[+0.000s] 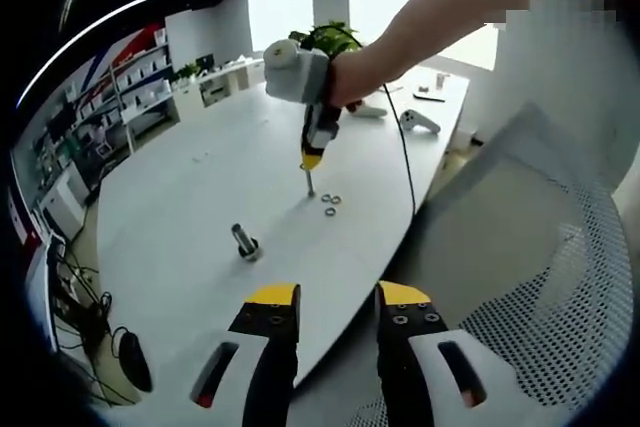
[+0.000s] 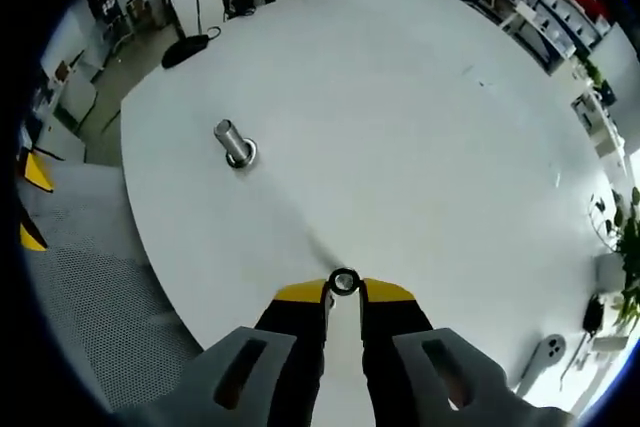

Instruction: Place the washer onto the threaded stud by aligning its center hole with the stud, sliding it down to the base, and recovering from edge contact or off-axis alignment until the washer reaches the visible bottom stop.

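Left gripper view: left gripper hangs off the near table edge, jaws apart, empty. Across the white table, the right gripper points down at the surface; two spare washers lie just right of its tip. The threaded stud stands upright, nearer and left of it.

Right gripper view: right gripper is closed on a washer, held flat between the tips with its hole visible. The threaded stud lies up and left, well apart, axis vertical; the right gripper is the one to carry across. No legible writing or brand is visible.
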`<state>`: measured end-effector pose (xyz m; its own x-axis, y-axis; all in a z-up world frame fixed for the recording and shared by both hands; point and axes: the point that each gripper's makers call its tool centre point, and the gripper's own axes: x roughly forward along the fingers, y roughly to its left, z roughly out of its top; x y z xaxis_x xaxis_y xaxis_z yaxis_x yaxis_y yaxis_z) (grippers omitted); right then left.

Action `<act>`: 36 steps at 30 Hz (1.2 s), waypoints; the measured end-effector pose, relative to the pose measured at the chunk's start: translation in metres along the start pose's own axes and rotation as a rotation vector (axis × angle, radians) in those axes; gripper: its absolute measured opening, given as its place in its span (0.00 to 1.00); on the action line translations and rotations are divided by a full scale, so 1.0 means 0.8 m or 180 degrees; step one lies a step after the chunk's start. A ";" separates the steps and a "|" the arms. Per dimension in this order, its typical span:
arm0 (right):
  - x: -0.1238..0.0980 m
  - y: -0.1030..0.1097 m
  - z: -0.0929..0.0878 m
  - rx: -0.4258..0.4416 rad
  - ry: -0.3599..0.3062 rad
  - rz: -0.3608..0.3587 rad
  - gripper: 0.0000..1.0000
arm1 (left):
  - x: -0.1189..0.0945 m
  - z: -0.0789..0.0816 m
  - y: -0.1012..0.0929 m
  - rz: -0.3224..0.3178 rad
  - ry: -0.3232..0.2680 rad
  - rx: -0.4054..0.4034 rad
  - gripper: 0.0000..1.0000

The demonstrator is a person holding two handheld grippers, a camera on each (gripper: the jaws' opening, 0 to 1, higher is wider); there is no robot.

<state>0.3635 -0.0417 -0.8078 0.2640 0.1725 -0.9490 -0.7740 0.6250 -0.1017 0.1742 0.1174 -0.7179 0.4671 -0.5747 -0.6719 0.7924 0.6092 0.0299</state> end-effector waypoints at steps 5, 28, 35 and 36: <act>0.004 -0.002 -0.009 -0.0002 0.0043 -0.0008 0.14 | 0.000 0.000 0.001 0.0006 -0.0007 -0.0005 0.28; 0.021 -0.004 -0.006 -0.0012 0.0035 0.0005 0.14 | 0.001 -0.004 0.005 0.0062 0.0056 -0.0009 0.28; 0.035 -0.002 -0.012 -0.0013 0.0092 0.0043 0.14 | 0.001 -0.005 0.008 0.0092 0.0070 -0.0025 0.28; 0.038 -0.002 -0.013 -0.0014 0.0100 0.0047 0.14 | 0.002 -0.005 0.008 0.0095 0.0073 -0.0024 0.28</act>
<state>0.3672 -0.0454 -0.8394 0.2343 0.1577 -0.9593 -0.7801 0.6193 -0.0887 0.1781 0.1229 -0.7217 0.4813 -0.5437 -0.6875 0.7753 0.6301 0.0445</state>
